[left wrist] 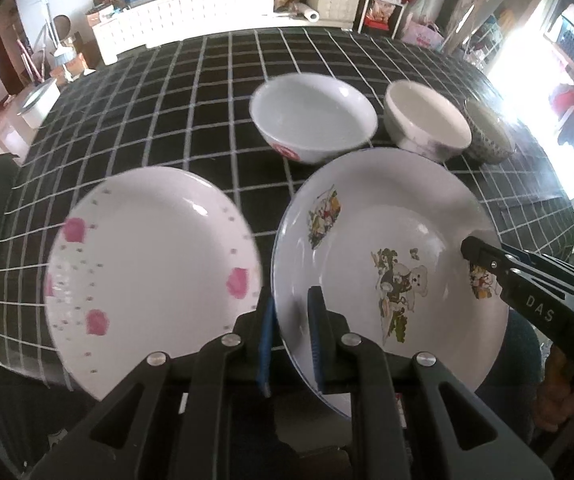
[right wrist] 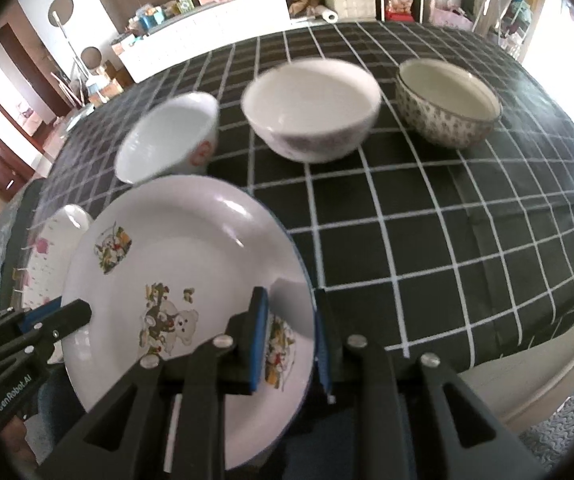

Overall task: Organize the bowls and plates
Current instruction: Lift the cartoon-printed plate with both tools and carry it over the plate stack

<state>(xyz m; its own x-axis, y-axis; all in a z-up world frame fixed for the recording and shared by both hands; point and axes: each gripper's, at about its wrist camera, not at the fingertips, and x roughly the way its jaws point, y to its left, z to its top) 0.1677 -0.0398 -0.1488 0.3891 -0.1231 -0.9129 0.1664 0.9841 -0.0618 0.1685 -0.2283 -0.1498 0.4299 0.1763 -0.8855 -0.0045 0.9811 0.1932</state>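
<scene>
A white plate with cartoon bear prints (left wrist: pixel 387 240) (right wrist: pixel 175 264) hangs tilted over the table's near edge, held from both sides. My left gripper (left wrist: pixel 291 340) (right wrist: pixel 75 314) is shut on its left rim. On the opposite rim my right gripper (right wrist: pixel 291 344) (left wrist: pixel 483 256) is shut as well. A second plate with pink flowers (left wrist: pixel 147 272) (right wrist: pixel 47 256) lies to the left. Behind them stand three bowls: a white one with a red mark (left wrist: pixel 313 120) (right wrist: pixel 167 136), a white one with faint purple print (left wrist: pixel 427 120) (right wrist: pixel 311 108), and a dotted one (left wrist: pixel 487 136) (right wrist: pixel 447 104).
The table wears a black cloth with a white grid (left wrist: pixel 167 100) (right wrist: pixel 447 240). A white counter with clutter (left wrist: pixel 191 16) runs behind it. The cloth's right side is bare in the right wrist view.
</scene>
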